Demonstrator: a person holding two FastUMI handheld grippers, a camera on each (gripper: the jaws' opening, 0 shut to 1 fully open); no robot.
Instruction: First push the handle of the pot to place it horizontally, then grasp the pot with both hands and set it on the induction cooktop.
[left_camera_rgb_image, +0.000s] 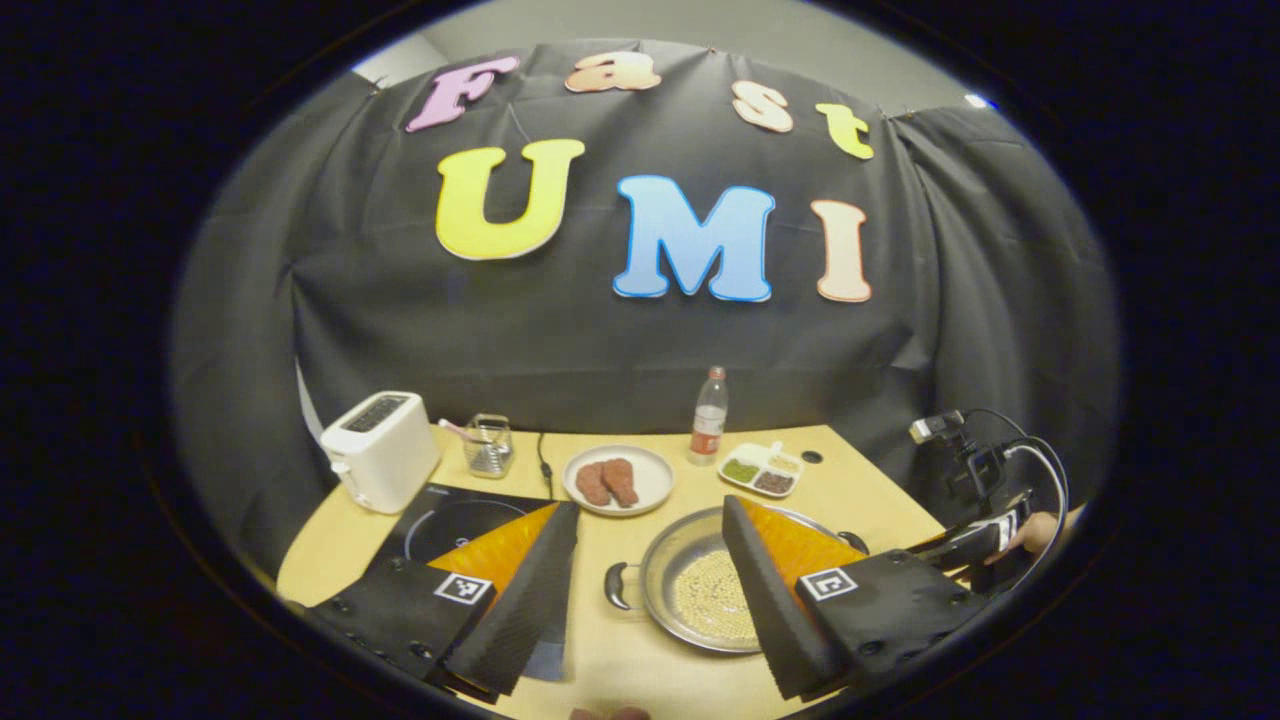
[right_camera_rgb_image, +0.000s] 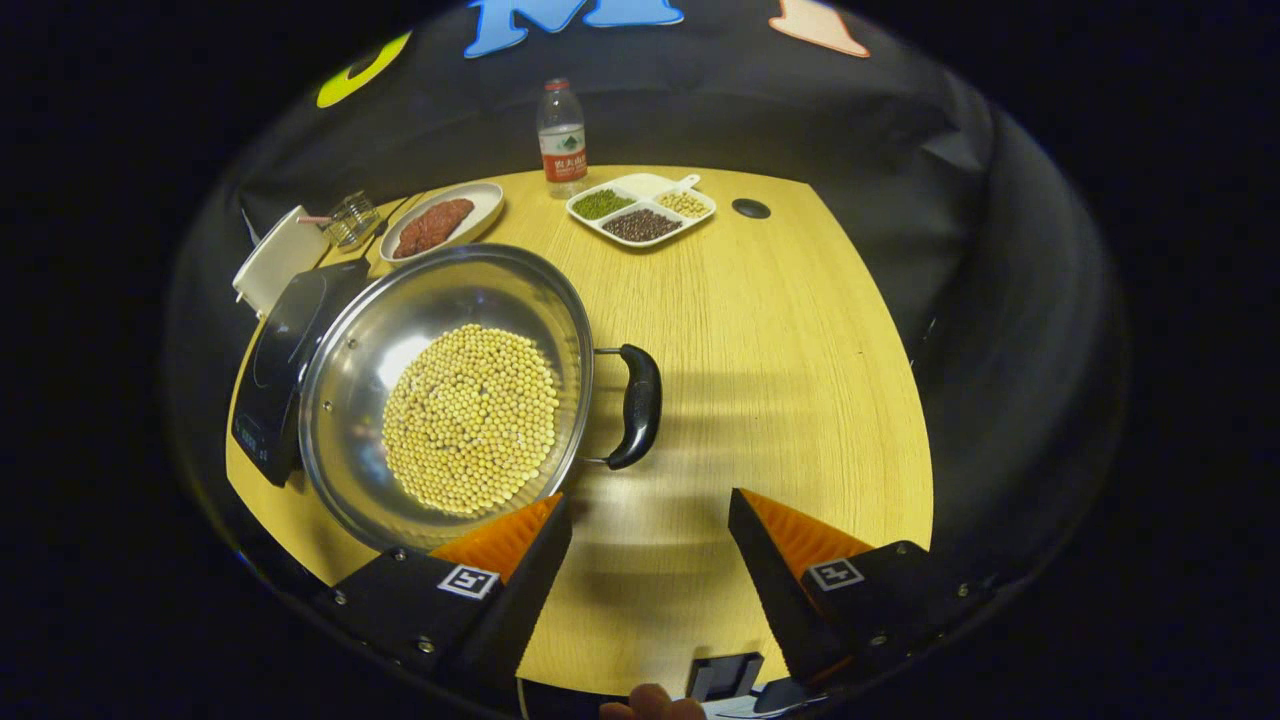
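Left gripper view: left gripper (left_camera_rgb_image: 650, 590) spread wide, nothing between the fingers, held above the near edge of the pale wooden table (left_camera_rgb_image: 860, 480). Ahead, the shallow round steel pot filled with yellow beans (left_camera_rgb_image: 700, 595), with its black loop handle (left_camera_rgb_image: 618, 586) at the side toward the black induction cooktop (left_camera_rgb_image: 450, 520). Farther right, the right gripper (left_camera_rgb_image: 975, 540) in a hand. Likely heavy, rigid, smooth-walled; beans ready to roll, so best kept level and taken by the two loops.

Right gripper view: right gripper (right_camera_rgb_image: 650, 560) also spread, empty, just before the other black loop handle (right_camera_rgb_image: 638, 405). Pot touching or overlapping the cooktop edge here; cannot tell which.
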